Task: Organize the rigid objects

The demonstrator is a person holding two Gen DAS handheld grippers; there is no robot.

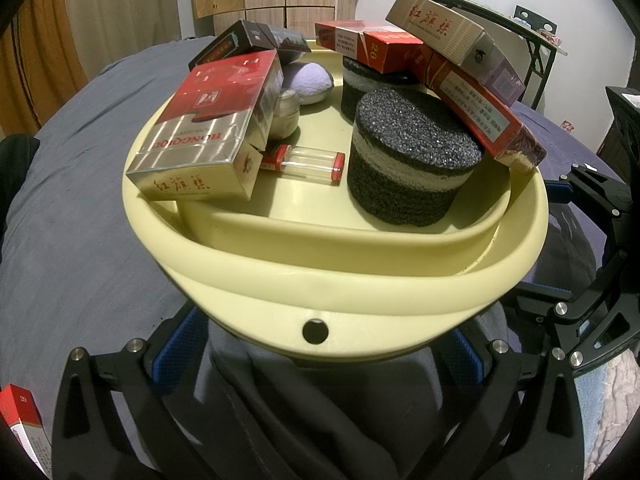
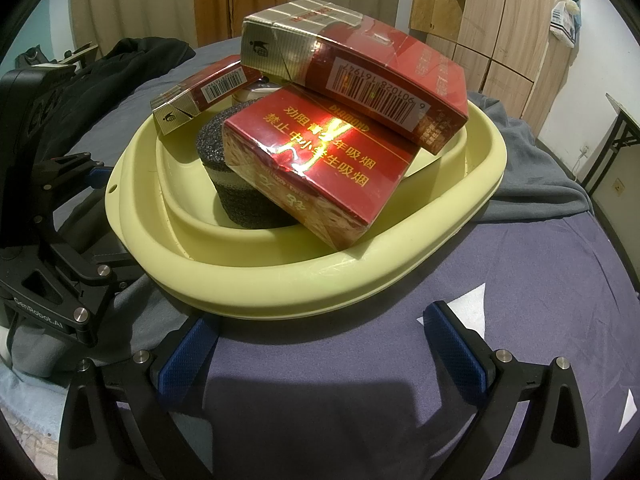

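A pale yellow basin (image 1: 320,280) (image 2: 280,292) sits on the bed. It holds several cigarette packs: a silver-red one (image 1: 208,132) leaning on the left rim, a red one (image 1: 476,112) (image 2: 316,168) propped on a black foam cylinder (image 1: 412,160) (image 2: 224,160), and another silver pack (image 1: 452,40) (image 2: 360,68) on top. A clear tube with red caps (image 1: 308,164), a small jar (image 1: 286,114) and a lilac ball (image 1: 310,80) lie inside. My left gripper (image 1: 324,356) is open at the basin's near rim. My right gripper (image 2: 320,348) is open just short of the rim, over bare sheet.
One more red pack (image 1: 20,412) lies on the grey-blue sheet (image 2: 500,280) at the lower left. Black clothing (image 2: 132,64) is heaped behind the basin. A wooden wardrobe (image 2: 492,20) and a folding table (image 1: 532,40) stand beyond the bed.
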